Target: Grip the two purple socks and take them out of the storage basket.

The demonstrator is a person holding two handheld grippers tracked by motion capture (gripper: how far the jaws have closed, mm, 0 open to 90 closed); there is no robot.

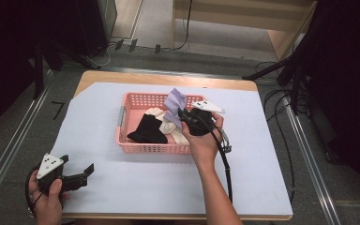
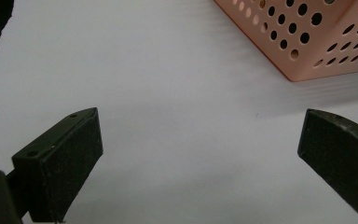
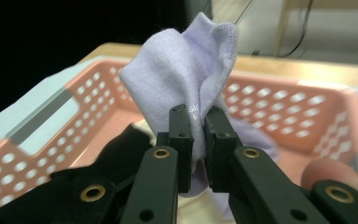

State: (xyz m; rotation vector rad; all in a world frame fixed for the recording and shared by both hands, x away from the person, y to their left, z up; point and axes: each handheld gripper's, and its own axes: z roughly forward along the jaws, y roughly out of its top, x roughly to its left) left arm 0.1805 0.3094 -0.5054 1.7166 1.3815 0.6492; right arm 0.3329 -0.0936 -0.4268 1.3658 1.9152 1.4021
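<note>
Lilac sock [image 3: 182, 74] is pinched between the 2 black fingers [image 3: 182, 140] of the right gripper [image 1: 183, 116], held up above the right half of the pink basket [image 1: 136, 99], its loose cloth standing above the fingers and a little hanging below them. In the right gripper view the fingers press on the sock from both sides with only the cloth between them. Using the basket as the landmark: inside it lie a black sock [image 1: 147, 130] toward its left and front, and a white sock [image 1: 168, 124] just beside that, under the lifted lilac one. The basket itself stands on the pale sheet [image 1: 168, 183] that covers the bench [image 1: 122, 77], toward the far side. The right hand [image 1: 205, 140] reaches in over the basket's front right corner. The left gripper [image 1: 82, 173] rests well apart from the basket, in front of it and to its left, low over the sheet near the bench's front edge; its 2 fingers [image 2: 70, 158] stand wide apart with nothing between them, and the basket's perforated corner [image 2: 307, 42] shows beyond them.
</note>
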